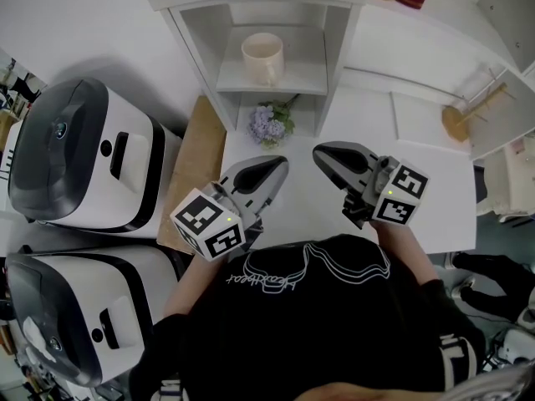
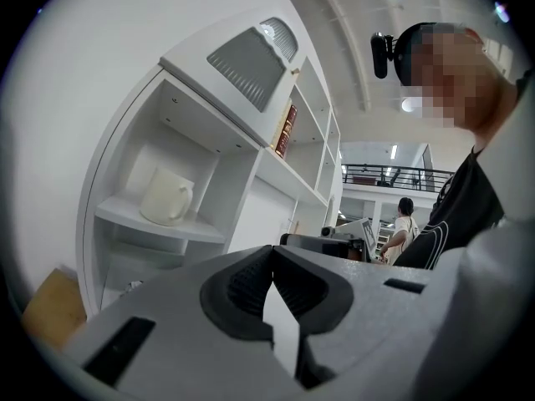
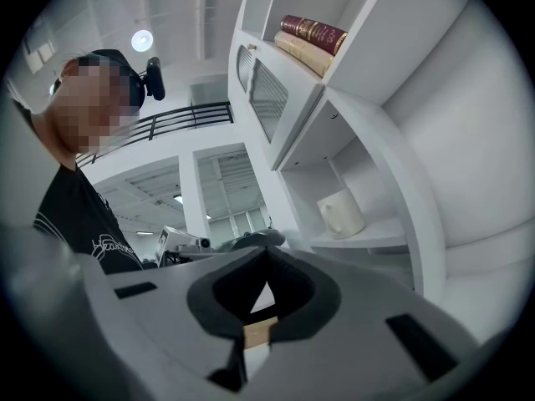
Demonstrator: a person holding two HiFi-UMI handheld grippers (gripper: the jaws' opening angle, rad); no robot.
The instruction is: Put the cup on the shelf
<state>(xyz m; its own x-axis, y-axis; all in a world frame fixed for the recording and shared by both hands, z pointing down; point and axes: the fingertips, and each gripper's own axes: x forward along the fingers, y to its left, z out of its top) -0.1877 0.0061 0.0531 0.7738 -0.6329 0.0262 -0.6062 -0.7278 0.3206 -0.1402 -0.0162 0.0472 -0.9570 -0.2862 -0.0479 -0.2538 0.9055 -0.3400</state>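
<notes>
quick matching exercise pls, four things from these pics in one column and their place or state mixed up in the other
1 cup
2 purple flowers
3 left gripper
4 wooden board

a beside the white machines
b jaws together, nothing held
c on the shelf
d under the cup's level

Pairs: 1-c, 2-d, 3-b, 4-a

Cream cup (image 1: 262,57) with a handle is sitting upright on the white shelf (image 1: 305,80), pretty much in the middle of its cubby, clear of the side walls, handle facing the open front.
</notes>
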